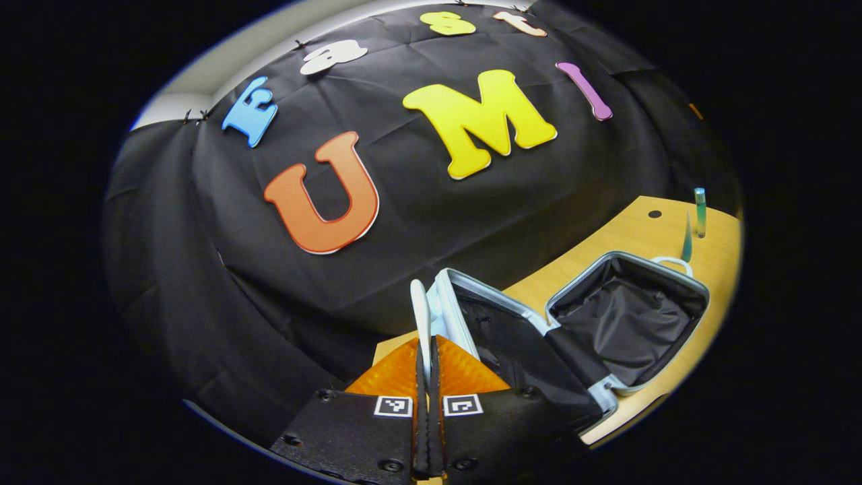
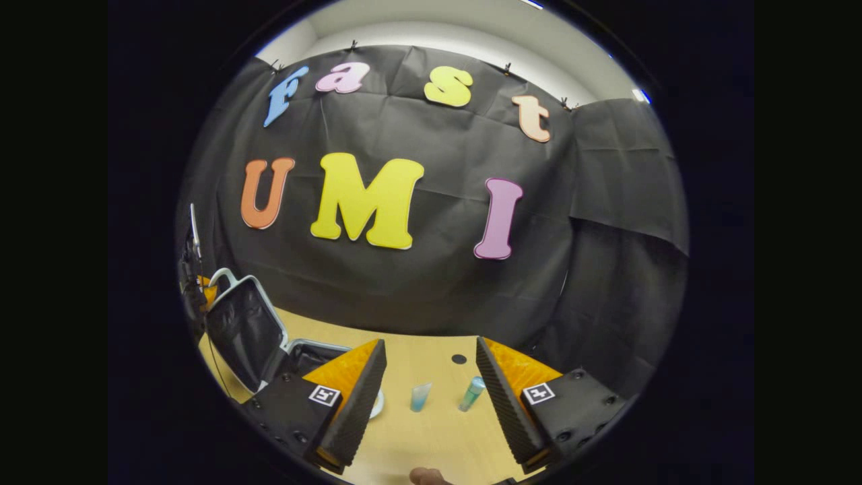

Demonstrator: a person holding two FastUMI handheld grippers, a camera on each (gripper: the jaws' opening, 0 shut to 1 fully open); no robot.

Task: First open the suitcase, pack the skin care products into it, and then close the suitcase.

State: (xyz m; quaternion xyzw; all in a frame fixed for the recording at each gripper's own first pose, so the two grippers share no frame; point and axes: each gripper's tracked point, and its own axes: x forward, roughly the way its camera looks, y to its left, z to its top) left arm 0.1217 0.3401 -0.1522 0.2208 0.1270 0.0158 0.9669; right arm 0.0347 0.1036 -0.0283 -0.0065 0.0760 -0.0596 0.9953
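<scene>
The suitcase (image 1: 592, 330) lies open on the tabletop (image 2: 431, 431), its lid (image 1: 431, 316) propped up; the left gripper (image 1: 427, 377) is clenched on the lid's edge, holding it. The right gripper (image 2: 431, 387) is released, jaws wide; straight ahead between them stand a small tube (image 2: 420, 396) and a bottle (image 2: 472, 393), both upright, just beside each other; the right gripper is clearly nearer, the suitcase off to its left.

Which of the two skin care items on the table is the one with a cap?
The teal bottle, on the right between the right gripper's open jaws. It is a slim cylinder with a lighter cap. The pale blue tube beside it tapers to a flat end instead.
</scene>
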